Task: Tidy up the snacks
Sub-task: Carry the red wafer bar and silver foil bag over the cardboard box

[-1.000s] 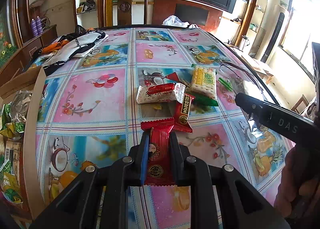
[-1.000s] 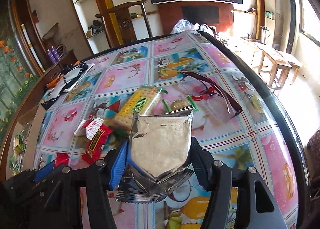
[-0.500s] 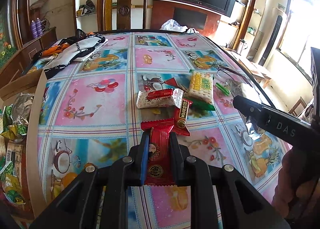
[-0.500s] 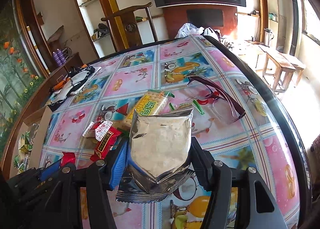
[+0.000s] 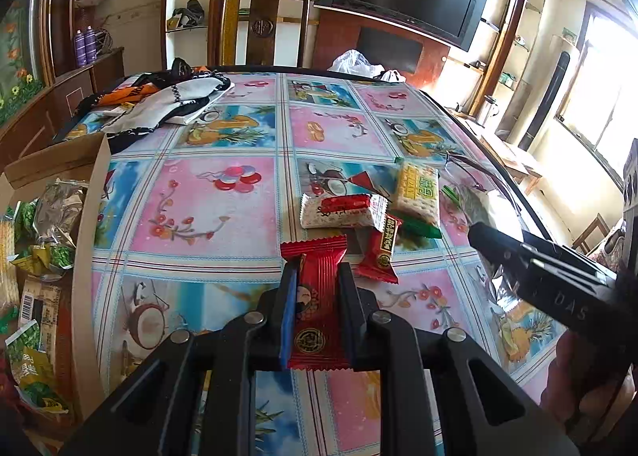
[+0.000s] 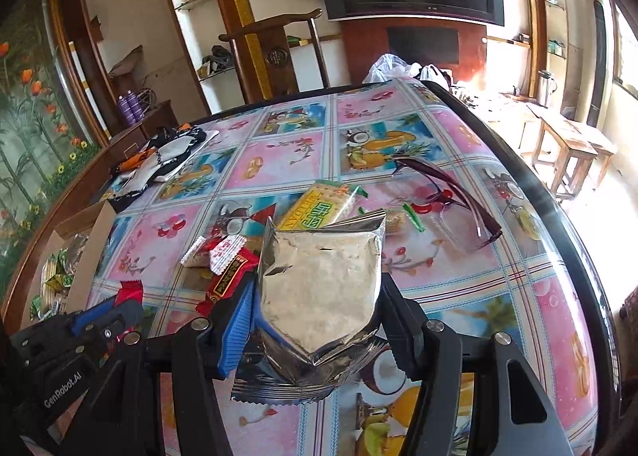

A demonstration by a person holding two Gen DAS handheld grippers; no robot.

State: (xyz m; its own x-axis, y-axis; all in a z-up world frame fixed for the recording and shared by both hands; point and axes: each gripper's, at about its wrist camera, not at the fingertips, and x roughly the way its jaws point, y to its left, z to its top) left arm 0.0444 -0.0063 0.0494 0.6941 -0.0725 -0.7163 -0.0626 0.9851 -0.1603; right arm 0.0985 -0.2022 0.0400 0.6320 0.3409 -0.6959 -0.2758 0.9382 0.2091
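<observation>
My left gripper (image 5: 317,276) is shut on a red snack packet (image 5: 317,296) and holds it above the table. My right gripper (image 6: 319,292) is shut on a silver foil pouch (image 6: 319,284), also lifted. On the table lie a white-and-red packet (image 5: 343,210), a small red packet (image 5: 381,252) and a yellow cracker pack (image 5: 418,190). The cracker pack also shows in the right wrist view (image 6: 319,206). A cardboard box (image 5: 85,240) with several snacks stands at the left edge. The right gripper shows in the left wrist view (image 5: 538,268).
Purple-framed glasses (image 6: 450,200) lie right of the snacks. A pile of black, white and orange cloth (image 5: 159,105) lies at the far left of the table. A wooden chair (image 5: 263,25) stands behind the table. The table's dark rim (image 6: 558,208) curves along the right.
Both grippers have risen and drawn back a little with their packets. The snacks on the table have not moved.
</observation>
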